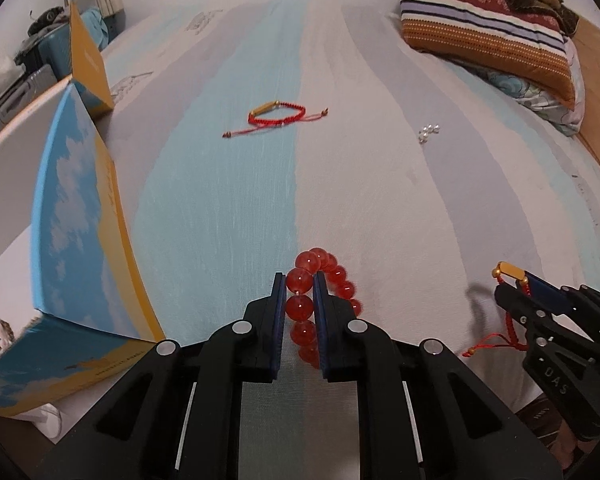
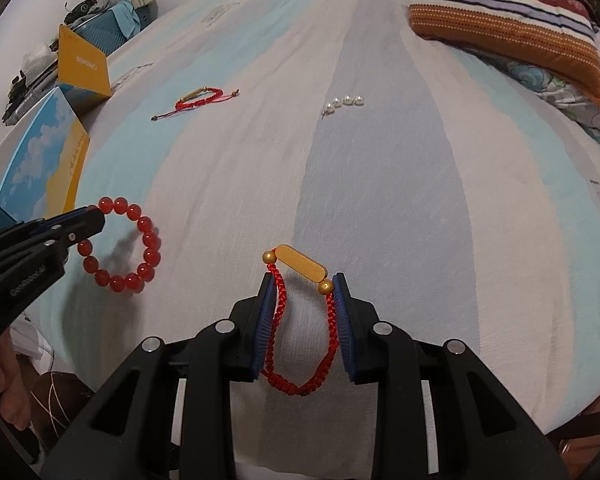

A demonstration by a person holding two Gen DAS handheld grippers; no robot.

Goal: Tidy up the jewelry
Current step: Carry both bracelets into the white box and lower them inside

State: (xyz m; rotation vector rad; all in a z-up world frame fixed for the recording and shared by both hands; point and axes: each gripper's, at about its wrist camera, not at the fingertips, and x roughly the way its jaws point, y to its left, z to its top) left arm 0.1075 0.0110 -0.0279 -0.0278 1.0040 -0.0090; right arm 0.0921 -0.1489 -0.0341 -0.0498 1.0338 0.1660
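Note:
My left gripper (image 1: 299,280) is shut on a red bead bracelet (image 1: 300,307), lifted a little off the striped bed sheet; the right wrist view shows the same gripper (image 2: 96,216) holding that bracelet (image 2: 146,240) at the left. My right gripper (image 2: 305,280) is shut on a red braided cord bracelet with a gold bar (image 2: 300,266), the cord loop hanging between its pads. That gripper (image 1: 512,280) appears at the right edge of the left wrist view. A second red cord bracelet (image 1: 278,116) (image 2: 198,98) lies farther up the bed. Small pearl pieces (image 1: 428,131) (image 2: 344,104) lie to its right.
A blue-and-yellow open box (image 1: 84,220) (image 2: 40,160) stands at the left edge of the bed, with its flap (image 1: 88,60) raised. Striped pillows and bedding (image 1: 488,28) (image 2: 508,20) are piled at the far right. A person's hand (image 2: 8,392) shows at lower left.

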